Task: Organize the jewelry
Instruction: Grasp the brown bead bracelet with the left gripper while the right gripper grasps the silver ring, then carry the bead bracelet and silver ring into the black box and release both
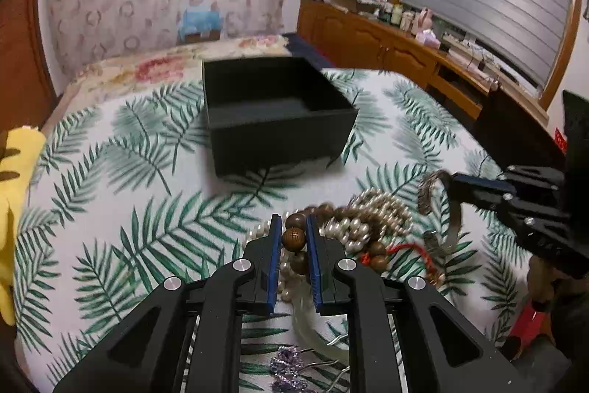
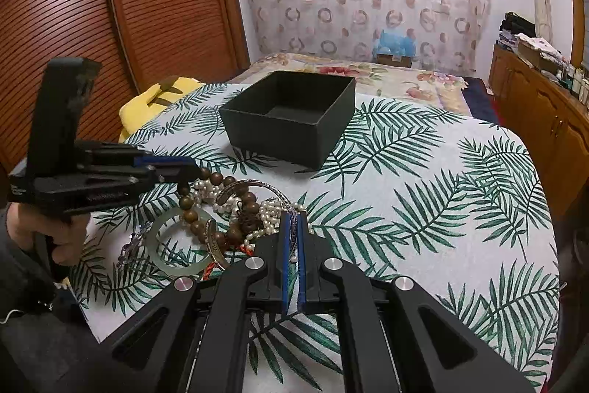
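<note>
Between the left tongs (image 1: 293, 235) sits a wooden bead strand (image 1: 293, 237), pinched tight.

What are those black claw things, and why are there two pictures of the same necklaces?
They are grabbing tools a person holds, one in each hand, each with its own camera, so there are two pictures. The left gripper has its jaws shut on a brown wooden bead bracelet. The right gripper pinches a thin silver bangle. On the leaf-print cloth lies a jewelry pile: a pearl necklace, a pale green bangle and a purple ornament. Behind the pile stands an open black box, with nothing showing inside it.
</note>
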The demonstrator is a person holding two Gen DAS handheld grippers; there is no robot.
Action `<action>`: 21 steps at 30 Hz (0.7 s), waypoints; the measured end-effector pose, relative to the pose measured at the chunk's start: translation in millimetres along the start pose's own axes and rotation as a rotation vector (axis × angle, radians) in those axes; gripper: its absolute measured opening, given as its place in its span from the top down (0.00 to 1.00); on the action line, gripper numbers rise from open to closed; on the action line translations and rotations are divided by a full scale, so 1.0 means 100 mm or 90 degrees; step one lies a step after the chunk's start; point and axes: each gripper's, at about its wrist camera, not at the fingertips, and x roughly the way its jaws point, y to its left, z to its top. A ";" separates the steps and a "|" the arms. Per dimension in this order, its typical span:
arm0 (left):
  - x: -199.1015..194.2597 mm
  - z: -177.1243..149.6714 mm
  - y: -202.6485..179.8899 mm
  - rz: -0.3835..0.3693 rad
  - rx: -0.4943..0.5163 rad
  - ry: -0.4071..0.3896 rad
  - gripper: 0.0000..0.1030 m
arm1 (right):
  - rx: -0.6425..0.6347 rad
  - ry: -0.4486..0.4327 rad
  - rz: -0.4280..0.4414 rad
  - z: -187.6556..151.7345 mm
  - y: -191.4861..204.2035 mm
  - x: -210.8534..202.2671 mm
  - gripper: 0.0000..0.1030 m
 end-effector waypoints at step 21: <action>-0.59 0.57 -0.08 -0.013 0.026 -0.127 0.88 | -0.029 -0.035 -0.016 0.42 -0.06 0.04 0.96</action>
